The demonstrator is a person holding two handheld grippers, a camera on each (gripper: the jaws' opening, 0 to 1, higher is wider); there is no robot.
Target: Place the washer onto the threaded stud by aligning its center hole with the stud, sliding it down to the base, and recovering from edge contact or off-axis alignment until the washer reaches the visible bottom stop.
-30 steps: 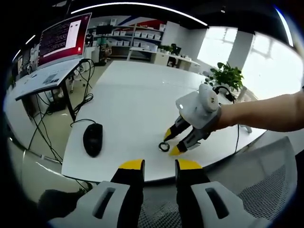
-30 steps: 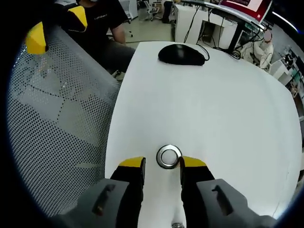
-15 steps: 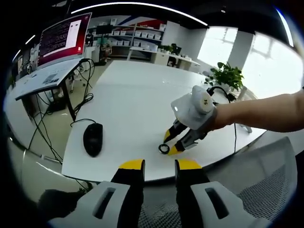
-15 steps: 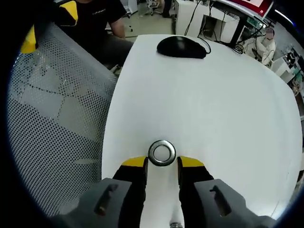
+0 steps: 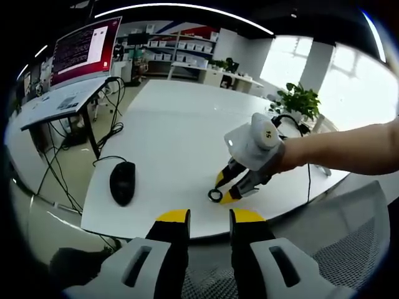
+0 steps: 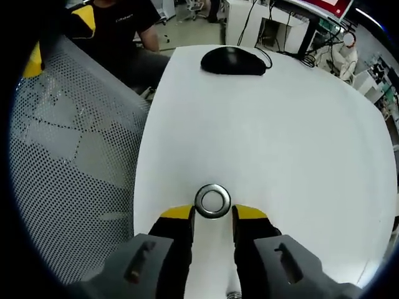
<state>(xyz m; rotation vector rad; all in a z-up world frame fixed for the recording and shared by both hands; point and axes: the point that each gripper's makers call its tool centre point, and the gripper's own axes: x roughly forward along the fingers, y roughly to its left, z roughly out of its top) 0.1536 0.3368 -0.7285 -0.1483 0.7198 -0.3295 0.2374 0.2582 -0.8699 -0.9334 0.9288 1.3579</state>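
The washer [image 6: 212, 201], a flat steel ring, lies on the white table [image 6: 268, 124] near its front edge. My right gripper [image 6: 212, 213] has its yellow tips pressed against the ring's two sides, shut on it, with the ring's far half sticking out ahead of them. In the left gripper view the right gripper [image 5: 225, 189] points down at the washer [image 5: 215, 195], held by a person's bare forearm [image 5: 343, 148]. My left gripper [image 5: 211, 217] hovers off the table's front edge, open with nothing between its jaws. Its yellow fingertips [image 6: 32, 61] show past the chair.
A black mouse [image 5: 122, 182] with its cable lies left of the washer; the same mouse [image 6: 232, 60] is at the table's far end. A mesh chair back [image 6: 68, 149] stands against the table's edge. A person in black [image 6: 124, 25] is behind it. A monitor [image 5: 84, 50] and plant [image 5: 298, 98] stand further off.
My right gripper has slid forward so the washer now sits between its tips, and its jaws have narrowed onto the ring. The left gripper has stayed still.
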